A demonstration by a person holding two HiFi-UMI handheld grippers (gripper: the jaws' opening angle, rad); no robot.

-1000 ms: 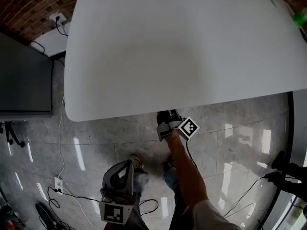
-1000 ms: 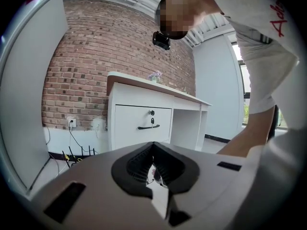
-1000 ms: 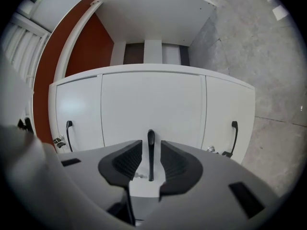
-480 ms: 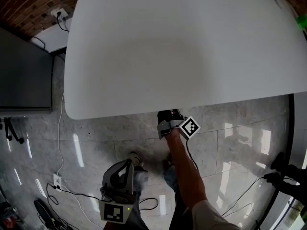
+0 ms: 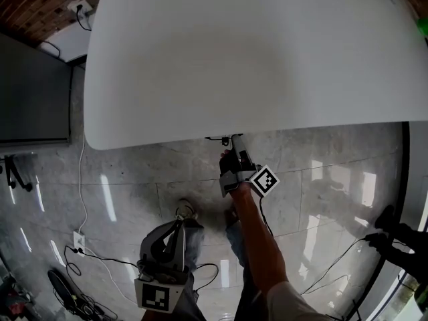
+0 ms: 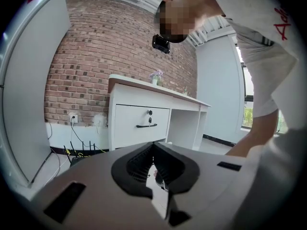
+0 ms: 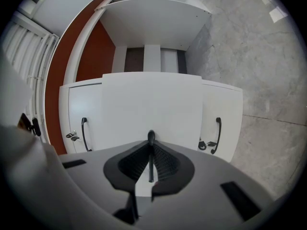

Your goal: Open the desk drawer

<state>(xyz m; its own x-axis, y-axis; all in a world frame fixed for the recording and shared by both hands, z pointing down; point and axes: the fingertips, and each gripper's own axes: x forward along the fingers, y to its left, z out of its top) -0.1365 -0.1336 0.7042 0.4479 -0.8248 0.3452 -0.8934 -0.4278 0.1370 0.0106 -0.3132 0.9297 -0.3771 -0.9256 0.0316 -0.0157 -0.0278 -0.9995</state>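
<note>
Right gripper (image 5: 229,156) here: my jaws have just been closing and now clench the thin black metal handle (image 7: 151,163), centred on the white flat-fronted drawer (image 7: 151,104) tucked under the white counter (image 5: 254,59). Slim, stiff bar, likely slick, so mid-bar is the spot, then pull straight and level; it should slide lightly. Left gripper (image 6: 154,145) hangs low, jaws together, empty as far as I can tell.

A white desk (image 5: 254,59) stands on glossy grey tiled floor (image 5: 321,192) strewn with cables (image 5: 70,298).
</note>
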